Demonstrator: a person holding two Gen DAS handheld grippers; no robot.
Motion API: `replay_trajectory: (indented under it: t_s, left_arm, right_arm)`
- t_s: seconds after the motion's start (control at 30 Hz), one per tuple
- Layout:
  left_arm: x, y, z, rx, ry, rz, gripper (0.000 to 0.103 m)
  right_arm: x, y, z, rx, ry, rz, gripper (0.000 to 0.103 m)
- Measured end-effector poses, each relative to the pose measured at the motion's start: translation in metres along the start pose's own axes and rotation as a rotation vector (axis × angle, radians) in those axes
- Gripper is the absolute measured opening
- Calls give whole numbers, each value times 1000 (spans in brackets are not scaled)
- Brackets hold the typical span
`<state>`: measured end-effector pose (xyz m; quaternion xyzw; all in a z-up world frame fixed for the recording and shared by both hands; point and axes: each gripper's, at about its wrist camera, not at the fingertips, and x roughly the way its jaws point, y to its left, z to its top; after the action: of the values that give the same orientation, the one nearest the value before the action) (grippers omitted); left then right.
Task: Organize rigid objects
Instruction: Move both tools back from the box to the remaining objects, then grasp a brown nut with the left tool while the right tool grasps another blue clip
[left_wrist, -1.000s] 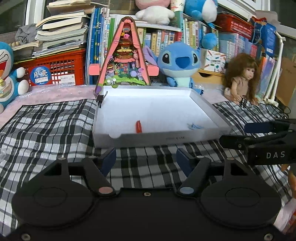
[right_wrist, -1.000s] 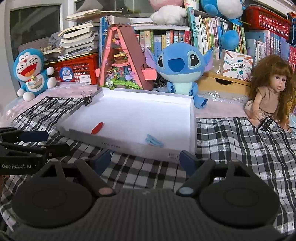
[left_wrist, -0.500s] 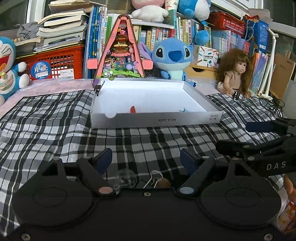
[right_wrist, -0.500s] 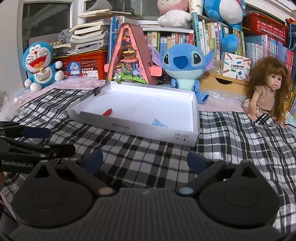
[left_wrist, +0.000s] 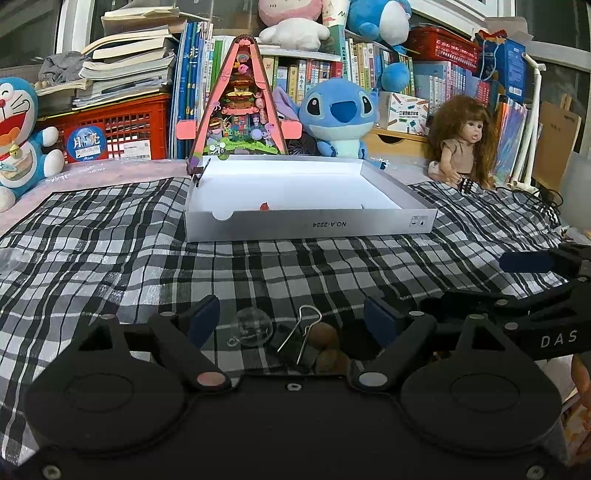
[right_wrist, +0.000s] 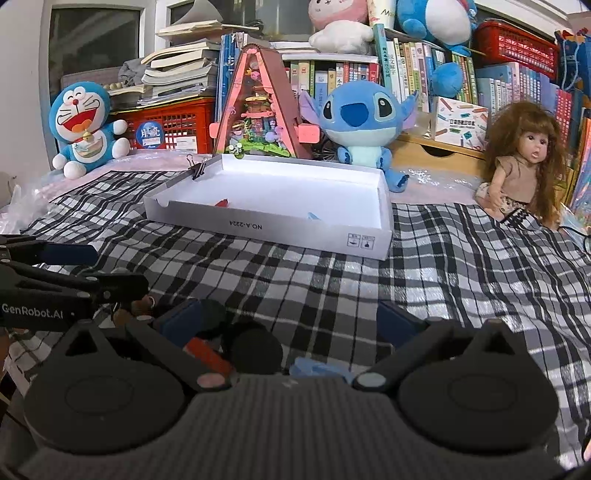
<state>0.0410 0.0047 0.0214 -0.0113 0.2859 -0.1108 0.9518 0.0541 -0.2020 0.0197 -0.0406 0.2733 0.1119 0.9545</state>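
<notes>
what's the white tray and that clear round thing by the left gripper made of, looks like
The white tray looks like matte cardboard: folded walls, printed code, a thumb notch. The clear round thing looks like glossy transparent plastic or glass: the plaid cloth shows through it and it catches highlights. Which one, I cannot tell.

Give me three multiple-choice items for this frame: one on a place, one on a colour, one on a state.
1. Where is the binder clip on the cloth?
A. in the box
B. between the left hand-held gripper's fingers
C. beside the doll

2. What colour is the crate?
A. red
B. green
C. white

3. How does the right hand-held gripper stand?
A. shut on a book
B. shut, empty
C. open

Answers: 1 B, the clip lies between the blue pads. 2 A, red lattice shows under the books. 3 C, its fingers are spread wide, gripping nothing.
</notes>
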Motion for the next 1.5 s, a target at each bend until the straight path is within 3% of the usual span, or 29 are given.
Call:
replay_trajectory:
  t_s: [0.3,0.53,0.6,0.7,0.83,0.93,1.0,1.13,1.4,1.5]
  left_arm:
    - [-12,-1,-15,39,-23,4,85]
    - [-12,1,-22,24,2,13,85]
    - [-12,2,-23,15,25,-7,81]
    - [-12,1,-28,3,60,-34,67]
    - [-13,-4,-33,38,44,-2,51]
    - [-18,-7,-34,9,43,-7,38]
    - [-22,-11,-35,14,31,-22,29]
    - [-28,-27,-37,62,-2,-41,25]
    - [-15,-36,-39,80,11,-39,24]
    - [-14,-35,-39,89,-22,-17,26]
  right_arm:
    - [-11,-8,-14,48,6,-16,103]
    - [-13,-10,-24,43,19,-31,103]
    - [-13,-10,-27,49,26,-31,103]
    - [-13,-9,-30,42,31,-37,103]
    - [-13,-8,-33,31,28,-51,103]
    - [-14,-8,-34,30,26,-58,103]
    - [-15,-10,-34,37,25,-54,96]
    - [-17,-10,-35,54,18,-37,86]
    - [-17,-11,-35,77,-13,-56,63]
    - [-17,-16,-35,109,-27,-77,60]
